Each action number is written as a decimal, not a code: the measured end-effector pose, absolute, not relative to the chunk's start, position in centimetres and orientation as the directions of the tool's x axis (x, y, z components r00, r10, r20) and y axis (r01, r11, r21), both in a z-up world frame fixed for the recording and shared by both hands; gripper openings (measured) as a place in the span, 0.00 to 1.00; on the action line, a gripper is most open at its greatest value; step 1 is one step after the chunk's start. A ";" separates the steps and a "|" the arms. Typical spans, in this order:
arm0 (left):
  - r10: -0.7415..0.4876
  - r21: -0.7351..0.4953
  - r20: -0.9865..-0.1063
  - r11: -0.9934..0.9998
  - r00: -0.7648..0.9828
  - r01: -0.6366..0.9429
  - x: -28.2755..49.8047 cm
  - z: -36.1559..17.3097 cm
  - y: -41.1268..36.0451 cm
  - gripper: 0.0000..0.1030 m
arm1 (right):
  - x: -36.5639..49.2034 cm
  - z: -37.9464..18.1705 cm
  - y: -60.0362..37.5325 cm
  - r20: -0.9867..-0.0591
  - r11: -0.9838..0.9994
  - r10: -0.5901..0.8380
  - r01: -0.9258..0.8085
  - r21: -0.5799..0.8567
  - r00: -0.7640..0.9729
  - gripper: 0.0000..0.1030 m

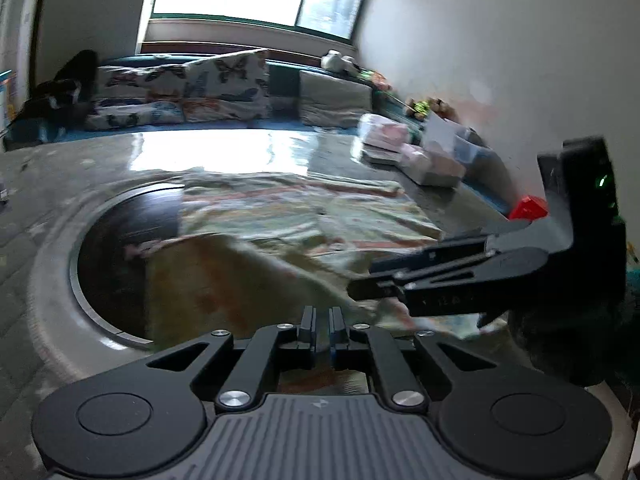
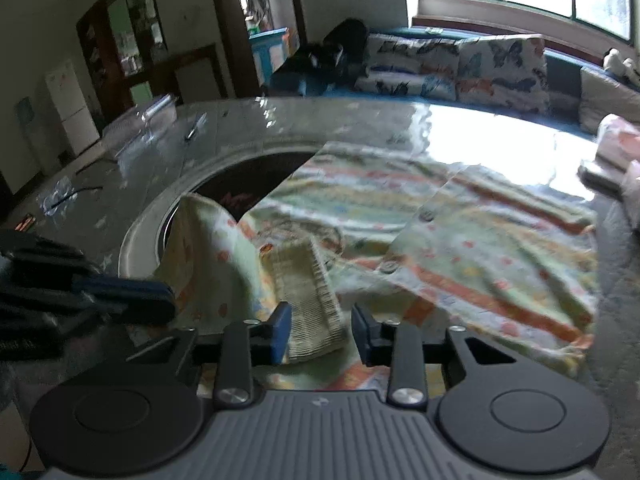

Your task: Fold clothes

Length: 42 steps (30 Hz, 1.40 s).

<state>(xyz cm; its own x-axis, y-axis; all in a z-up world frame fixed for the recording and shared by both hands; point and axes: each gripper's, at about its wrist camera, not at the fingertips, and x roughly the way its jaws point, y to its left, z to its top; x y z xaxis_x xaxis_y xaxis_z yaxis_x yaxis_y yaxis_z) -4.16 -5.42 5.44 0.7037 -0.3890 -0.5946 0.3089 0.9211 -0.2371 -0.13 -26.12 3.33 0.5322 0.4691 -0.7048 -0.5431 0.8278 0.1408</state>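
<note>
Garment (image 2: pixel 460 240) is a small striped, dotted top, lying mostly flat on the glossy table (image 1: pixel 240 148), partly over the round dark inset (image 1: pixel 120 248) in the tabletop.

Left gripper (image 1: pixel 322 322): jaws nearly together, pinching a lifted fold of the fabric. The right wrist view confirms it, with cloth bunched and pulled up at the left tool's tip. Looks like a sleeve or side edge raised off the table.

Right gripper (image 2: pixel 320 330): jaws apart, nothing clamped. The ribbed cuff (image 2: pixel 308 296) lies between the fingers, not squeezed. In the left wrist view the right tool comes in from the side over the near edge of the cloth.

Progress, my read: early to mid. Body of the top is spread out and smooth at the far side. The near-left part is up in the air, so a first fold is in hand but not laid down. No neat folded packet visible yet.

Left to do, judging from this: lay the lifted part over the body, deal with the cuff, fold the rest.

Clutter: folded pile (image 1: pixel 404 148) at far right of table, cushions (image 1: pixel 180 88) on the bench behind. Frames are motion-blurred, so fine detail is unclear.
</note>
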 end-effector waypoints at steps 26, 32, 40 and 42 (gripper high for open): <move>-0.304 -0.188 -0.641 0.952 0.705 0.241 -4.9 3.4 -3.8 0.31 | -6.0 4.6 -32.3 -0.659 0.958 0.168 -0.278 -0.065 0.733 0.04; -0.286 -0.175 -0.635 0.958 0.717 0.227 -3.7 4.3 -3.6 0.31 | -4.7 5.5 -32.9 -0.634 0.953 0.222 -0.304 -0.021 0.741 0.08; -0.304 -0.187 -0.644 0.952 0.702 0.241 0.5 4.8 -5.2 0.29 | -0.8 4.3 -30.7 -0.646 0.921 0.299 -0.389 0.004 0.702 0.09; -0.310 -0.197 -0.648 0.951 0.696 0.239 1.7 4.5 -5.7 0.29 | -0.2 3.9 -30.4 -0.651 0.918 0.305 -0.397 0.006 0.695 0.11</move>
